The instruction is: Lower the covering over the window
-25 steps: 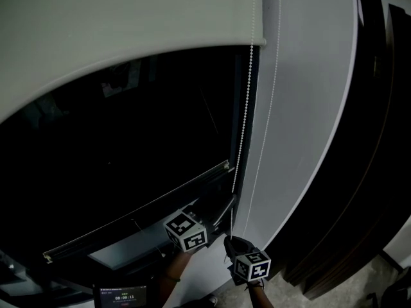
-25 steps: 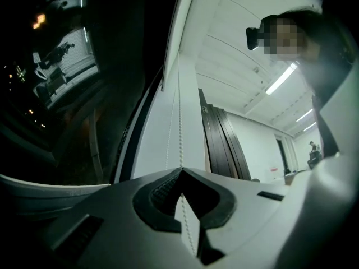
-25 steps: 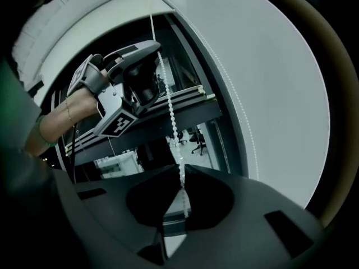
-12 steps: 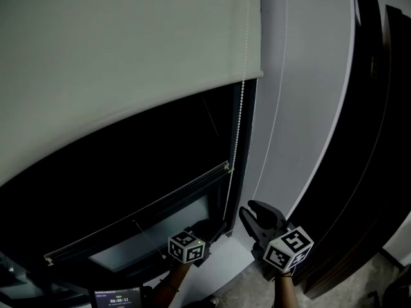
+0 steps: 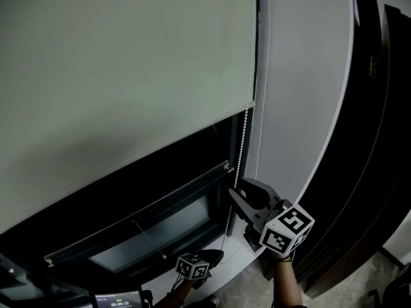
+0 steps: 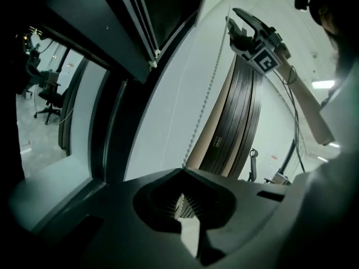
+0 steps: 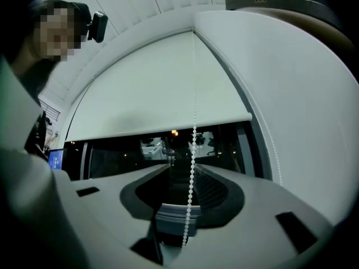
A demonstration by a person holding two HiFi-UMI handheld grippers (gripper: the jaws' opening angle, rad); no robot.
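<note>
The left gripper [image 6: 182, 175] clamps the bead chain [image 6: 205, 111]. Higher up that chain, the right gripper [image 6: 235, 22] has its jaws opening around it.

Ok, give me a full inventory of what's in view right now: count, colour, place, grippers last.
roller blind: one, pale grey-green, over the upper window
window: one, dark glass, black frame, showing below the blind
bead chain: one, white, hanging by the blind's right edge
wall: white, right of the window
dark panels: black stack, far right
small screen: one, dark, bottom edge
left gripper: low, shut on the chain
right gripper: higher, jaws opening, chain between them
</note>
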